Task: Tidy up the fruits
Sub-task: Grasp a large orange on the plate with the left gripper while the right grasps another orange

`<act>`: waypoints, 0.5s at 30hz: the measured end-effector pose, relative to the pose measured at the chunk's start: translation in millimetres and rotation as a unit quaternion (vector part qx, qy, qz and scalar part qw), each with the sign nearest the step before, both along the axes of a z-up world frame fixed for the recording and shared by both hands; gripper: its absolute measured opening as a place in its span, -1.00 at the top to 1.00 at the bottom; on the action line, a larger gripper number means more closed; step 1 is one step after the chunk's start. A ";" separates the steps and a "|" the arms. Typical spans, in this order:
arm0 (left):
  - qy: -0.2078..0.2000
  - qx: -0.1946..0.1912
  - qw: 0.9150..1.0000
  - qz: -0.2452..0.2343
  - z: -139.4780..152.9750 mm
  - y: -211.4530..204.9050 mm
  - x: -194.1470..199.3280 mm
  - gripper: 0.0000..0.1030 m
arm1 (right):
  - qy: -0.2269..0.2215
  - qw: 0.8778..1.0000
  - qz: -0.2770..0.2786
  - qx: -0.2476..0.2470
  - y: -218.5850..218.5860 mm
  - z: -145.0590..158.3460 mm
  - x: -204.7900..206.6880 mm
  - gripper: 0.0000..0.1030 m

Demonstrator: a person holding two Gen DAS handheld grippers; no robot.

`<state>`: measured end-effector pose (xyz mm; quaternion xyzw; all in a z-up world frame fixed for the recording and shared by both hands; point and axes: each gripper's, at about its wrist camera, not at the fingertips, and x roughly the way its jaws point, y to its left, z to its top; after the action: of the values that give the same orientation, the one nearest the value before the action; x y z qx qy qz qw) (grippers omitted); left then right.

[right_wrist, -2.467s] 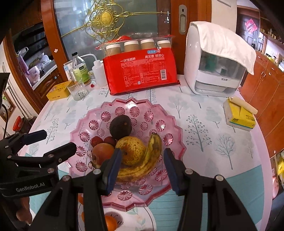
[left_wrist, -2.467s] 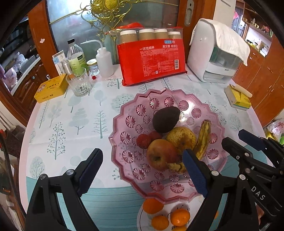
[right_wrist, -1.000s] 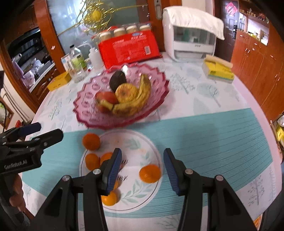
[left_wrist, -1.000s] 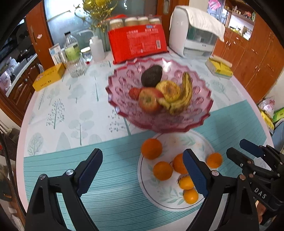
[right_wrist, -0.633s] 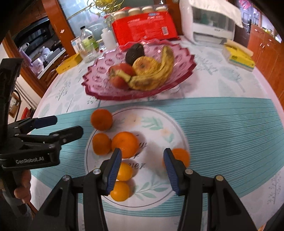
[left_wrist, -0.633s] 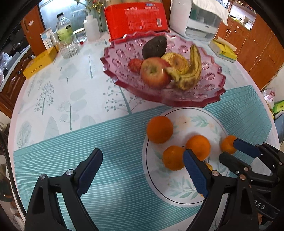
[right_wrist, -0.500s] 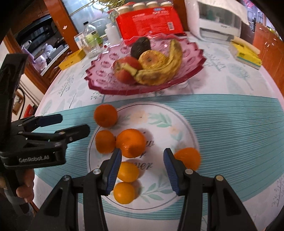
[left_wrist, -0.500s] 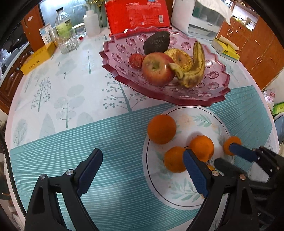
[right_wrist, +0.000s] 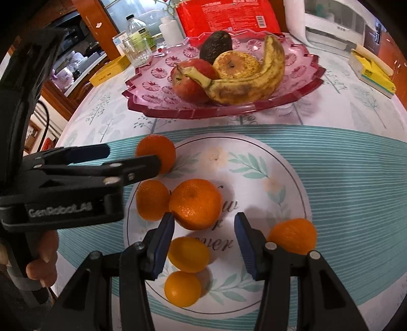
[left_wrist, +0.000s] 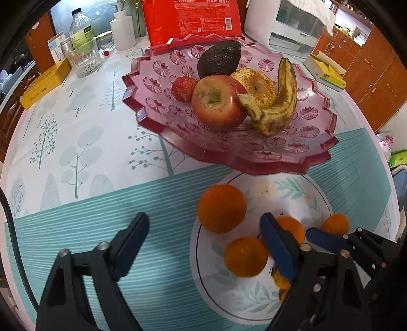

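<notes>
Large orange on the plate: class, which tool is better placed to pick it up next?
Right. The right tool is open, with the large orange just ahead between its tips. The left tool points at bare tablecloth beside the plate.

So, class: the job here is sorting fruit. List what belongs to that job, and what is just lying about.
Belongs to the job:
oranges
white plate
pink bowl
apple
banana
avocado
pear
both open grippers: left, right

Just lying about:
red packet
glass
yellow box
bottles
</notes>
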<state>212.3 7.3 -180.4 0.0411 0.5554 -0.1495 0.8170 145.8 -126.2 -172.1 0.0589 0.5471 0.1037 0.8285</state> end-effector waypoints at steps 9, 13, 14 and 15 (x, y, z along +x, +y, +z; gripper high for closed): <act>0.011 -0.006 1.000 -0.001 -11.2 -6.0 12.6 -0.29 | -0.002 1.000 0.019 0.003 7.1 -4.9 7.7 0.03; 0.016 -0.008 1.000 -0.002 -17.1 -10.2 15.1 -0.22 | -0.005 1.000 0.026 0.004 7.4 -6.1 9.2 0.03; 0.020 -0.009 1.000 -0.003 -19.1 -11.5 16.2 -0.18 | -0.005 1.000 0.027 0.005 7.5 -6.2 10.3 0.03; 0.021 -0.009 1.000 -0.003 -20.2 -11.8 16.4 -0.16 | -0.005 1.000 0.028 0.006 7.2 -6.3 10.6 0.03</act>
<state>228.8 -4.5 -200.6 0.0323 0.5712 -0.1581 0.8048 156.4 -118.9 -178.4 0.0484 0.5440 0.1303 0.8275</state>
